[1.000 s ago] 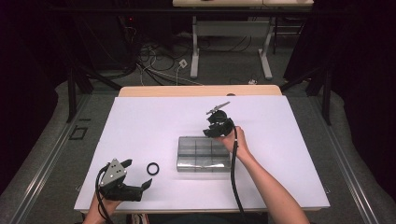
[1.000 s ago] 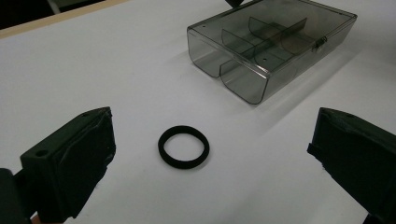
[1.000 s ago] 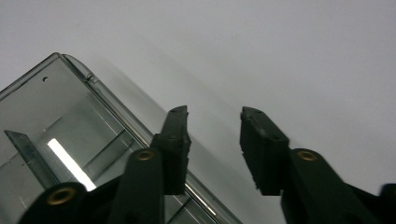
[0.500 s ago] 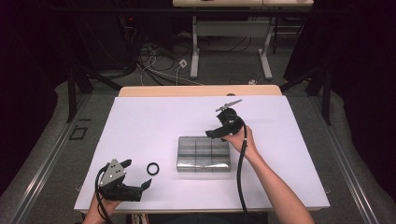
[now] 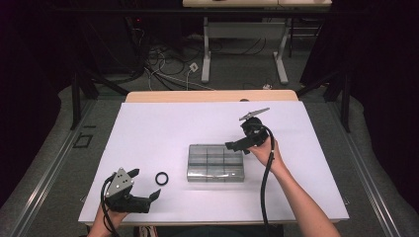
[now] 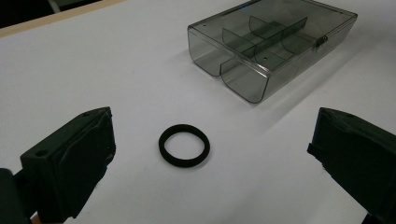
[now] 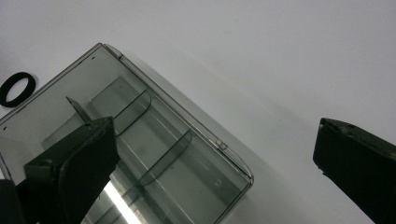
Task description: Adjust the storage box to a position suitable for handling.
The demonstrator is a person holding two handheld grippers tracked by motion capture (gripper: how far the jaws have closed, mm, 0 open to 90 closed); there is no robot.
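one black ring point(image 6: 184, 145) lies flat on the white desk point(image 5: 148, 133), just left of the clear divided box point(image 5: 216, 162). the left hand-held gripper point(image 6: 205, 154) sits wide with the ring ahead between its jaws, probably lined up to grab it. the right hand-held gripper point(image 5: 230, 145), jaws just opened wide and empty, hangs over the box's far right corner.

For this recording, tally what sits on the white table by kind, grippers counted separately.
Black ring: 1
Clear smoky compartment box, lid shut: 1
Hand-held grippers: 2, the left gripper and the right gripper, both open with nothing between the jaws
Total: 4
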